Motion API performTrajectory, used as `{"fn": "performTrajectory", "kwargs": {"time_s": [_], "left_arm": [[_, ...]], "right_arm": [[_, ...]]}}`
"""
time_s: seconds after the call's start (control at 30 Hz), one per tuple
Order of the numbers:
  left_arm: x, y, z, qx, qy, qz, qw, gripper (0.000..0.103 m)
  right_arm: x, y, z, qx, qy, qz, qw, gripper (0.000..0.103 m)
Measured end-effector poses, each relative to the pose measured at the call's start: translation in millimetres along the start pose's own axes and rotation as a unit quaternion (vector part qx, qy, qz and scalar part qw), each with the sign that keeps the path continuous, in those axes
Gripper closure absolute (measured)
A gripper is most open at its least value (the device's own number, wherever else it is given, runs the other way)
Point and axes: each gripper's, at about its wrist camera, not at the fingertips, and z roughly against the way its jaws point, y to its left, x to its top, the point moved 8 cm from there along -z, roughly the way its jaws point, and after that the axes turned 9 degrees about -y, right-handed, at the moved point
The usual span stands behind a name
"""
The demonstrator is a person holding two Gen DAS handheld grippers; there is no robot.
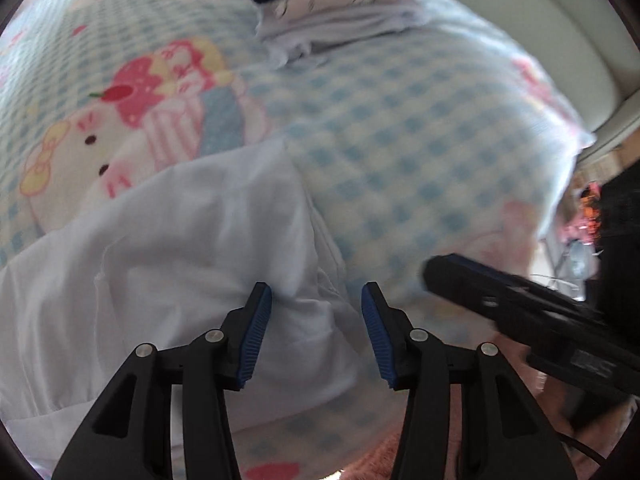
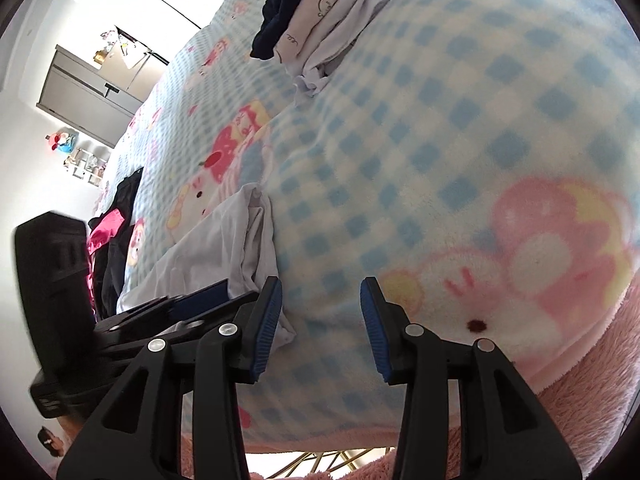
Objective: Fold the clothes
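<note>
A white garment (image 1: 192, 240) lies crumpled on the blue checked blanket (image 1: 400, 140) at the bed's near side. My left gripper (image 1: 316, 300) is open, its jaws hovering over the garment's right edge, holding nothing. The right gripper shows in the left wrist view (image 1: 440, 272) as a blurred dark shape to the right. In the right wrist view my right gripper (image 2: 320, 300) is open and empty above the bare blanket (image 2: 440, 120), with the white garment (image 2: 224, 240) just to its left. The left gripper's body (image 2: 168, 308) lies over that garment.
A stack of folded clothes (image 1: 340, 4), navy on top of pale printed pieces, sits at the far side of the bed; it also shows in the right wrist view (image 2: 312, 20). Black and pink clothes (image 2: 116, 232) lie at the left. The pink blanket edge (image 2: 580, 400) is near.
</note>
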Motion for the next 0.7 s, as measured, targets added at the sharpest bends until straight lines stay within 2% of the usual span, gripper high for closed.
{"fn": "performTrajectory", "kwargs": {"time_s": [0.07, 0.2, 0.27, 0.3, 0.37, 0.5, 0.6, 0.7], "left_arm": [[-4.9, -0.4, -9.6, 0.018, 0.008, -0.003, 0.9998, 0.047], [-7.1, -2.7, -20.8, 0.047, 0.009, -0.018, 0.9987, 0.046], [-5.1, 2.2, -19.1, 0.056, -0.001, -0.011, 0.9984, 0.062], [-3.8, 6.4, -14.3, 0.050, -0.009, 0.003, 0.9987, 0.067], [-0.6, 11.8, -0.4, 0.020, -0.026, 0.030, 0.9990, 0.080], [11.1, 27.9, 47.3, -0.067, -0.068, 0.093, 0.9910, 0.089], [16.6, 47.8, 90.4, -0.125, -0.109, 0.141, 0.9760, 0.093], [21.1, 72.8, 131.4, -0.169, -0.152, 0.190, 0.9550, 0.094]], "right_arm": [[0.0, -1.6, 0.7, -0.005, -0.001, 0.002, 1.000, 0.061], [-2.9, -8.0, -1.0, -0.011, 0.008, -0.002, 1.000, 0.060], [-6.5, -7.7, -2.6, -0.015, 0.014, 0.004, 1.000, 0.060], [-8.0, -5.7, -3.0, -0.014, 0.015, 0.006, 1.000, 0.060], [-10.0, -1.3, -1.7, -0.006, 0.016, 0.006, 1.000, 0.060], [-9.9, 7.9, 5.2, -0.009, 0.018, 0.037, 0.999, 0.060], [-8.7, 16.5, 6.4, -0.012, 0.025, 0.059, 0.998, 0.059], [-9.7, 35.4, 3.3, -0.001, 0.029, 0.079, 0.996, 0.059]]}}
